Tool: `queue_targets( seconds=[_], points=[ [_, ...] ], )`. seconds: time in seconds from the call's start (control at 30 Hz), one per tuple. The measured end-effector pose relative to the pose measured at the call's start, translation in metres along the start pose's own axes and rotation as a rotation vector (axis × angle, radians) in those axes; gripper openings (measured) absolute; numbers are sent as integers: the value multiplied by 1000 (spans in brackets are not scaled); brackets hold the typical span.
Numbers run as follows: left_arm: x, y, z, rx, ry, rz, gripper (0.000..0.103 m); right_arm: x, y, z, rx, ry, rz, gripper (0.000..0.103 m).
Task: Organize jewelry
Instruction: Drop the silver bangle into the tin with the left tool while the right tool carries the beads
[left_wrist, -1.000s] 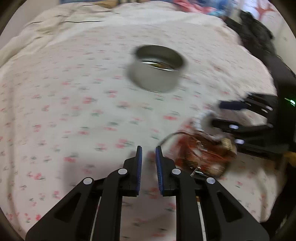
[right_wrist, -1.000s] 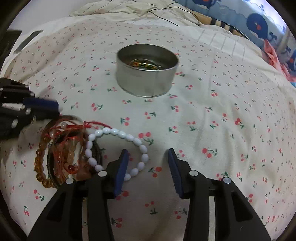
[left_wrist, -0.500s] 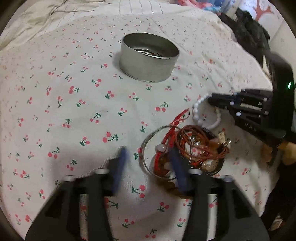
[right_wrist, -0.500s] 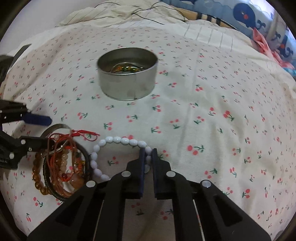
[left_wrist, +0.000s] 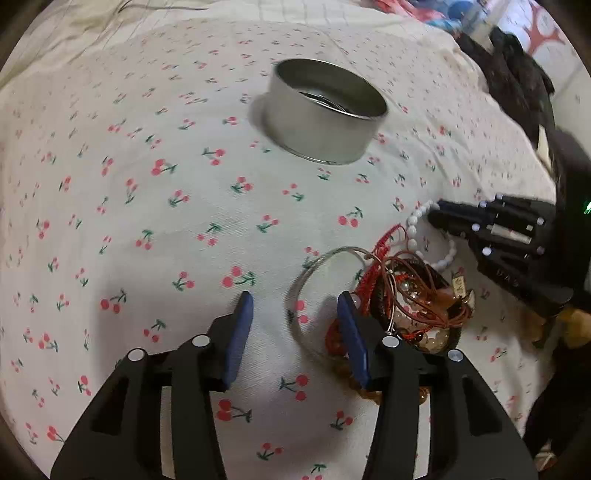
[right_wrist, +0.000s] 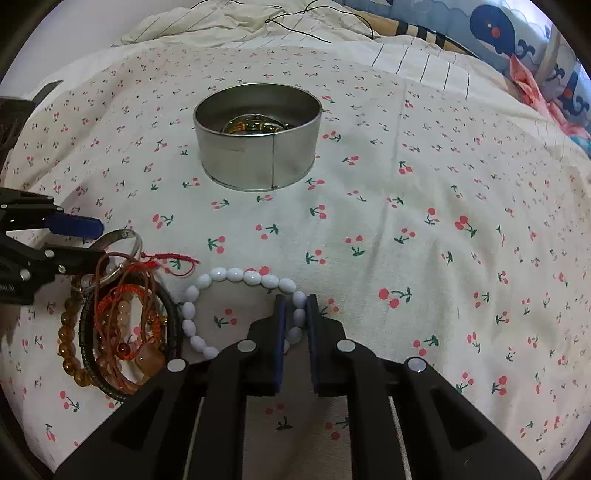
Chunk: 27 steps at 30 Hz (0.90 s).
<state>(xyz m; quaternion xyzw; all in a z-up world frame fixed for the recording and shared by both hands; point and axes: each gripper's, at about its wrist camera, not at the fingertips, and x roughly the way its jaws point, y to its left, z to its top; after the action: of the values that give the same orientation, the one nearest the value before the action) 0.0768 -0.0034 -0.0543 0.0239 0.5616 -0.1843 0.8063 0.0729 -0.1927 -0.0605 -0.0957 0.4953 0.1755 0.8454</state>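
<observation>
A round metal tin (right_wrist: 257, 136) stands on the cherry-print bedsheet and holds some jewelry; it also shows in the left wrist view (left_wrist: 325, 110). My right gripper (right_wrist: 295, 306) is shut on the white bead bracelet (right_wrist: 236, 275), which still lies on the sheet. A pile of bracelets (right_wrist: 118, 325) lies to its left: amber beads, red cords, a dark bangle and a thin silver bangle (left_wrist: 325, 295). My left gripper (left_wrist: 295, 306) is open, its jaws straddling the near edge of the silver bangle.
Rumpled bedding and thin black cables (right_wrist: 295, 22) lie beyond the tin. A whale-print pillow (right_wrist: 517, 44) is at the far right. Dark clothing (left_wrist: 517, 81) lies at the bed's right edge in the left wrist view.
My left gripper opened and moved up to the silver bangle. My right gripper closed on the white bead bracelet and moved slightly forward.
</observation>
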Motion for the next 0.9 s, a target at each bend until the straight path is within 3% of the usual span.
queue_targets(
  seconds=[0.03,0.07,0.27,0.43,0.63,0.9],
  points=[
    [0,-1,0,0,-2,-1,5,-1,-2,0,13,-3,8,8],
    [0,0,2,-12,-2,-11,3,-3,-3,1,22,-7,14,8],
    [-31,19,7,-87,-143,1,2,-21,-22,6,136,-81,103,8],
    [-49,14,21,-78,-253,13,2,-38,-33,13,207,-169,164,8],
    [-48,0,56,-60,-303,8,2,-54,-33,19,218,-260,178,8],
    [-35,-30,103,23,-315,69,2,-59,-32,20,224,-285,190,8]
  ],
)
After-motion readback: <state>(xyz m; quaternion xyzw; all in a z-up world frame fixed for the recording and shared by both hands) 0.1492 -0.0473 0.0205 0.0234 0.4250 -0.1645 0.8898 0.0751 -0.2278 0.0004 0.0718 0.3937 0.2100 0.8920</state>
